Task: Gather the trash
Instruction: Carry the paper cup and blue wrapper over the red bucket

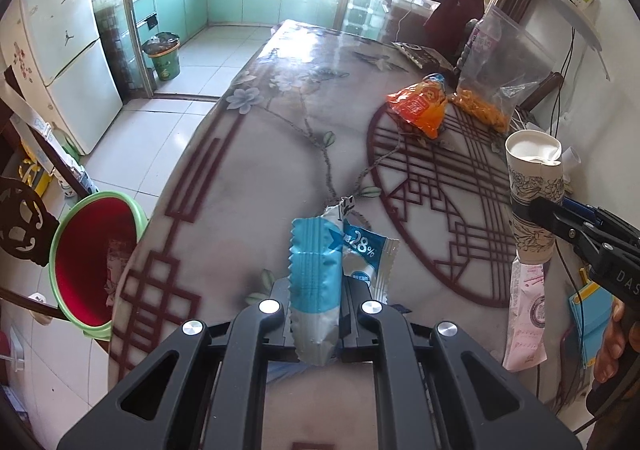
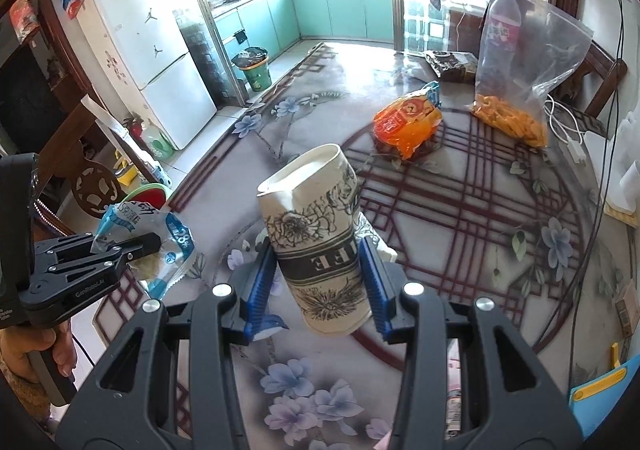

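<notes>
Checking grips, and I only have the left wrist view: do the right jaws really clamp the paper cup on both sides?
Observer: Yes. The right gripper presses a blue pad on each side of the paper cup.
Operator: Any print facing that camera?
Observer: A dark band with letters, upside down.
Operator: And my wrapper, seen from the side?
Observer: The blue wrapper sticks out above and below the left gripper, pinched across its middle.

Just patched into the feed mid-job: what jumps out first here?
Both grippers are loaded: the left gripper is shut on a blue and white wrapper, the right gripper clamps a dented paper cup above the table. An orange snack bag lies further back, and a red bin waits at the table's left edge.
</notes>
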`<state>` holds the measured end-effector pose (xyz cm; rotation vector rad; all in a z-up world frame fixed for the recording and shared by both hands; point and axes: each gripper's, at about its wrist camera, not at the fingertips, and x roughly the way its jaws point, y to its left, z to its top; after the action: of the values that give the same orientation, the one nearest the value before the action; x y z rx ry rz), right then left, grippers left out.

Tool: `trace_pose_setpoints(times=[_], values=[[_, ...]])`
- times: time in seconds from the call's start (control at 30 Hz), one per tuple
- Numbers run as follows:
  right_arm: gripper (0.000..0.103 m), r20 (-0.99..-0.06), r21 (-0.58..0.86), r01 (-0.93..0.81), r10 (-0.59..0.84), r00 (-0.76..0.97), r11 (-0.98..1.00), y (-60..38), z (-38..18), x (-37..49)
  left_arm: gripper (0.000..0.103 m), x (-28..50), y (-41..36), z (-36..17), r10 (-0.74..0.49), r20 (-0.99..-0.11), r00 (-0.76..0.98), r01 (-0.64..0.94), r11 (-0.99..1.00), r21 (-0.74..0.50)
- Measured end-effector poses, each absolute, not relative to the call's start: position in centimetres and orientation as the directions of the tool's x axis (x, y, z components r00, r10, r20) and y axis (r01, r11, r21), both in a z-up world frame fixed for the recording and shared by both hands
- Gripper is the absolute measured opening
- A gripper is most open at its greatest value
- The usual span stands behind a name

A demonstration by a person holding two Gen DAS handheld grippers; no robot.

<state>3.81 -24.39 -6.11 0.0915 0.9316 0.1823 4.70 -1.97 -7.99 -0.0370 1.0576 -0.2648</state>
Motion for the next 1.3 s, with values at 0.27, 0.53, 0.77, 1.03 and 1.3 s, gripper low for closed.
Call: trace_pose_setpoints(times=[0.27,0.53,0.77,1.03,1.3], values=[[0.041,-0.796,0.144,-0.12,0.187,0.576,0.982,-20.8,-6.1,4.5,0.007,5.6,1.1,-8.0,-0.253,-0.848,0.465,0.2,0.964,-0.177],[0.041,-0.801,0.133,-0.124,0.18,0.571,0.983,-16.9,-6.0,5.2,0.007,6.5,4.3,-8.5,-0.268,-0.849,0.456,0.202,0.96,-0.195],[0.041,-0.805,0.121,-0.135,0.176,0.567,0.984,-13.4,-5.8,5.8,0.007,7.3,7.2,-8.7,-0.284,-0.844,0.455,0.202,0.956,-0.213],[0.041,-0.804,0.118,-0.155,0.186,0.564,0.981,-9.6,-5.6,6.3,0.007,8.1,10.5,-9.0,-0.287,-0.845,0.452,0.195,0.956,-0.22],[0.041,-0.802,0.137,-0.192,0.222,0.555,0.972,-5.7,-5.6,6.8,0.007,8.4,14.1,-9.6,-0.264,-0.849,0.458,0.156,0.964,-0.215]])
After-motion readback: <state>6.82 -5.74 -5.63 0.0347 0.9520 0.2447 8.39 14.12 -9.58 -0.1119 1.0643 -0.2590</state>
